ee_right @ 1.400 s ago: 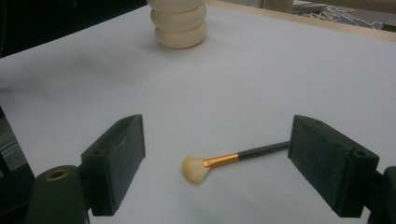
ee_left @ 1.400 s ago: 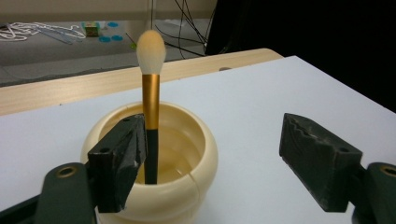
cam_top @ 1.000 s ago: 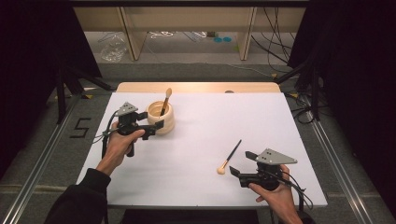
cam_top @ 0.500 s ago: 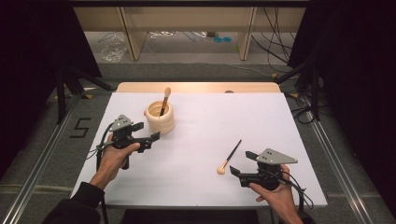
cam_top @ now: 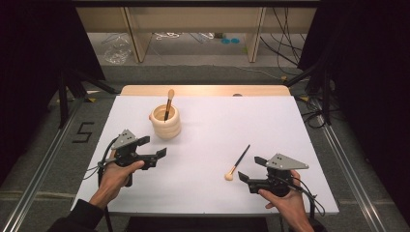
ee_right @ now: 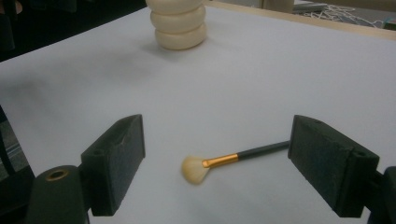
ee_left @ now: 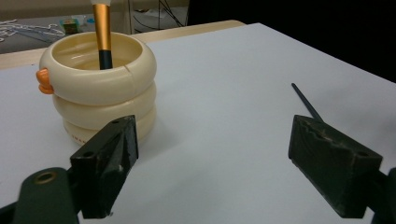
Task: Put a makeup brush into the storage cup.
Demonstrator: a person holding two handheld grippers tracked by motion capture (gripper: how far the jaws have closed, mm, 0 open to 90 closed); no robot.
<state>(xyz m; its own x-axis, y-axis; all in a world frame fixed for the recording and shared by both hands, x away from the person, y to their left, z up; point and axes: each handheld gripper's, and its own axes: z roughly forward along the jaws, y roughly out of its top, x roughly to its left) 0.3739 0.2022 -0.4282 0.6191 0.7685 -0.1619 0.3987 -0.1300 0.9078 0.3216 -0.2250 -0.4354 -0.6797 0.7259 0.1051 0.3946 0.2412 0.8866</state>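
Observation:
A cream ringed holder [cam_top: 166, 122] [ee_left: 100, 88] [ee_right: 179, 23] stands on the white table [cam_top: 217, 125] at the back left, with one makeup brush [cam_top: 168, 104] [ee_left: 102, 35] upright in it. A second brush [cam_top: 237, 163] [ee_right: 231, 159] lies flat at the front right, bristles toward me; its thin dark handle tip [ee_left: 306, 100] also shows in the left gripper view. My left gripper [cam_top: 153, 149] [ee_left: 224, 168] is open and empty, a short way in front of the holder. My right gripper [cam_top: 247, 176] [ee_right: 217, 172] is open, just short of the lying brush, its jaws wide on either side of it.
The table's far wooden edge [cam_top: 203, 90] borders a floor with cables [cam_top: 183, 36] and a shelf frame. Black stands and cables [cam_top: 314, 111] flank the right side. A floor mark "5" [cam_top: 83, 131] lies to the left.
My left gripper has pulled back from the holder toward me and to the left, leaving the first brush standing in it. The right gripper has stayed in place.

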